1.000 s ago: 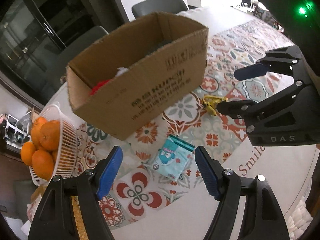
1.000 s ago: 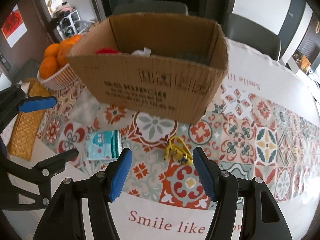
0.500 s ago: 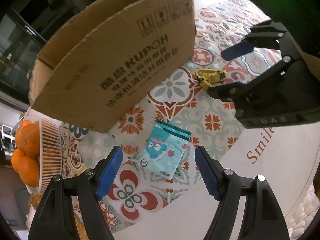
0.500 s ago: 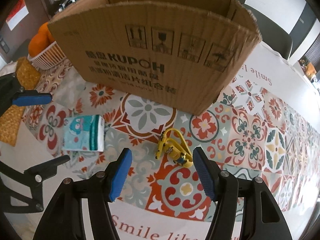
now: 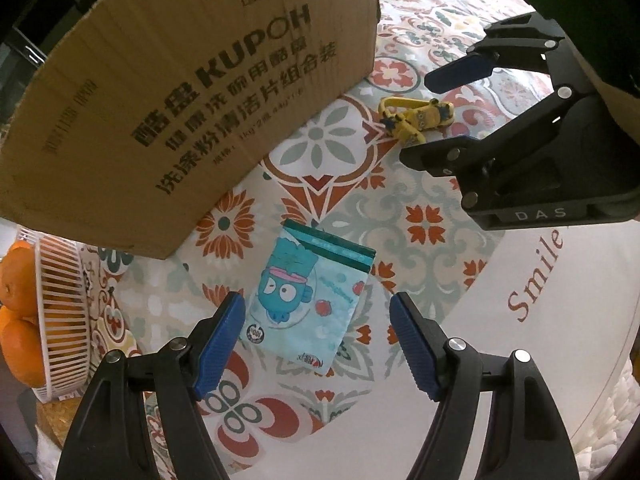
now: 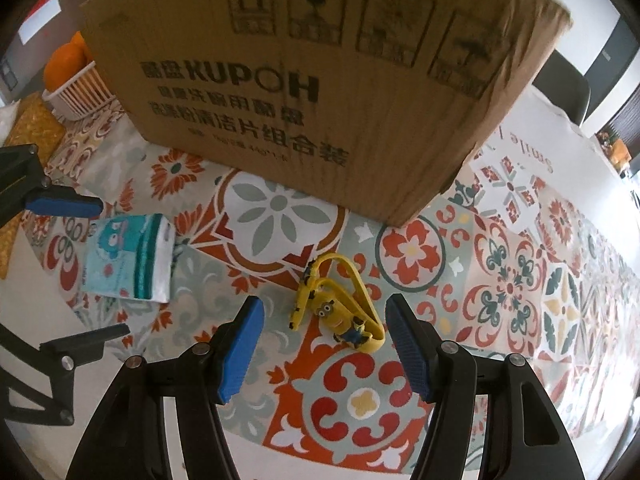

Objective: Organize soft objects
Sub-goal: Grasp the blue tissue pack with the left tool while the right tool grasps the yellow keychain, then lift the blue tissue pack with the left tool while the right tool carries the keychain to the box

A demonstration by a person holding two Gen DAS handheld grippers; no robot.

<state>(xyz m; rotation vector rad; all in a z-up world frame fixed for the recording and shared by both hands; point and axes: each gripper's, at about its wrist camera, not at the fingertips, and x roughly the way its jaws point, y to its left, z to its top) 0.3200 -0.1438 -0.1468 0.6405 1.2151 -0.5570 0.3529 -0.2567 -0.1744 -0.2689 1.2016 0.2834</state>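
A light blue tissue pack (image 5: pixel 308 300) with a cartoon face lies flat on the patterned tablecloth; it also shows in the right wrist view (image 6: pixel 124 260). My left gripper (image 5: pixel 318 346) is open and empty, low over it, its blue pads to either side of the pack's near end. A yellow minion toy with a strap (image 6: pixel 340 304) lies to the right; it also shows in the left wrist view (image 5: pixel 416 116). My right gripper (image 6: pixel 324 348) is open and empty, its pads straddling the toy's near side. The cardboard box (image 5: pixel 180 112) stands just behind both, its inside hidden.
A white basket of oranges (image 5: pixel 52 308) sits left of the box, also visible in the right wrist view (image 6: pixel 76 88). A woven yellow mat (image 6: pixel 28 136) lies at the far left. The tablecloth (image 6: pixel 520 280) stretches on to the right. A dark chair (image 6: pixel 564 84) stands behind the table.
Both grippers have dropped lower and moved forward, closer to the table. The tissue pack and the minion toy now sit between their respective pads. The box opening has gone out of view.
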